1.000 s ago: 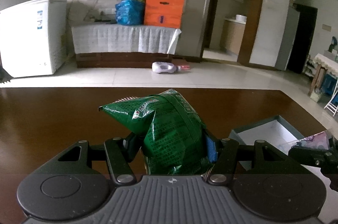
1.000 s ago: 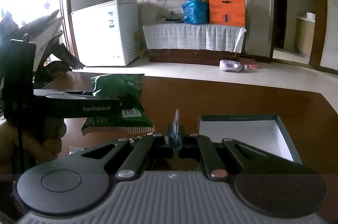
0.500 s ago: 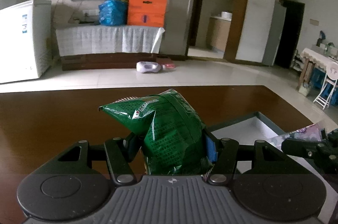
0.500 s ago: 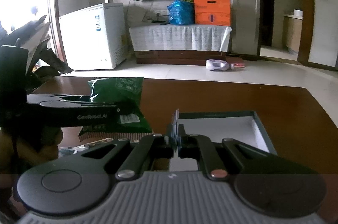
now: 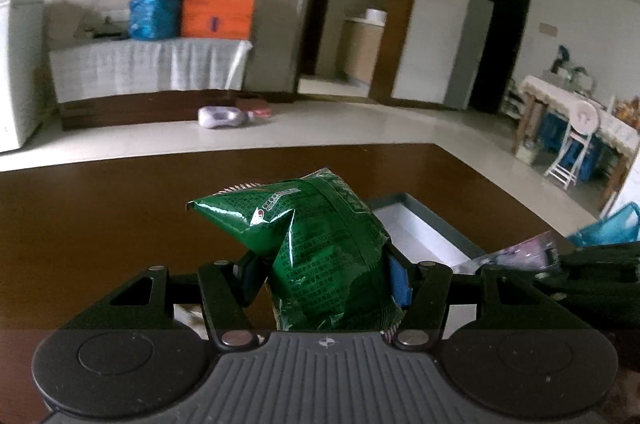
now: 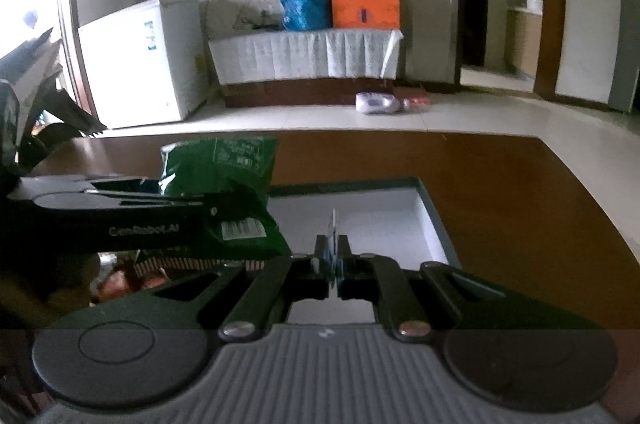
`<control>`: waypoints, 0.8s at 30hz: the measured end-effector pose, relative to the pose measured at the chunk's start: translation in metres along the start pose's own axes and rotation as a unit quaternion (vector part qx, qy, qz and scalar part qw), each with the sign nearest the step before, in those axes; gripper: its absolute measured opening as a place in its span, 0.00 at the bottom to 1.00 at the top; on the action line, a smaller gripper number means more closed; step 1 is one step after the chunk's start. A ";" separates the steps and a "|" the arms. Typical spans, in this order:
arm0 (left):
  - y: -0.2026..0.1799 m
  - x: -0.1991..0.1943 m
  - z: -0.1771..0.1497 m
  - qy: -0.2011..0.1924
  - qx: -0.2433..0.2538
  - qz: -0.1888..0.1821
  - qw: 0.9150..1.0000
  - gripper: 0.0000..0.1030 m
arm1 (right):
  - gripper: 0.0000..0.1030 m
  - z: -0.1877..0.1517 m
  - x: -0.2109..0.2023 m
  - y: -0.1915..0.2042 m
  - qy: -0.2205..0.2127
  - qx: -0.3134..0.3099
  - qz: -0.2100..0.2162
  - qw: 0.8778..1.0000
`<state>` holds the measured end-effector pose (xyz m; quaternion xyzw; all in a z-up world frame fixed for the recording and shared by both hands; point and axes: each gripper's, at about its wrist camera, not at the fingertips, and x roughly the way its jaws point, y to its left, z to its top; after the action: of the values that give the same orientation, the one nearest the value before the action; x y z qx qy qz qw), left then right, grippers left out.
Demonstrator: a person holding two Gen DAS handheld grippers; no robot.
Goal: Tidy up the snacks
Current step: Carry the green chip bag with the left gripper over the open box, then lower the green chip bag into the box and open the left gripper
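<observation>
1. Now the left hand-held gripper (image 5: 322, 278) stays clenched on the green snack bag (image 5: 320, 248); the right hand-held gripper (image 6: 331, 266) pinches a thin packet (image 6: 333, 244).
2. Both have swung toward the open box (image 6: 360, 220) near the bench's (image 6: 500, 191) right edge, so dropping in seems next.

Green bag (image 5: 320, 244) showing crinkled glossy foil-like film, table (image 5: 100, 224) gleaming as polished dark wood, box (image 6: 384, 220) looking matt white inside like card, left gripper (image 5: 324, 276) in matt black plastic with metal rivets, floor (image 5: 360, 127) shining smooth.
</observation>
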<state>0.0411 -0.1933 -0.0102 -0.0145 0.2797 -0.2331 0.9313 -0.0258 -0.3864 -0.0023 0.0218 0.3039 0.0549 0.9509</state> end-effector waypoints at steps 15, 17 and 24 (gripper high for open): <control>-0.027 0.038 -0.009 0.033 0.025 -0.020 0.999 0.59 | 0.03 -0.038 0.037 -0.047 0.065 0.001 -0.019 0.998; -0.028 0.040 -0.009 0.035 0.027 -0.019 0.999 0.59 | 0.03 -0.041 0.037 -0.048 0.065 0.001 -0.019 0.998; -0.030 0.049 -0.012 0.052 0.025 -0.029 0.998 0.60 | 0.03 -0.041 0.049 -0.047 0.069 0.008 -0.018 0.997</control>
<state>0.0580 -0.2406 -0.0409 0.0129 0.3212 -0.2676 0.9083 -0.0062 -0.4273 -0.0675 0.0197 0.3697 0.0374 0.9282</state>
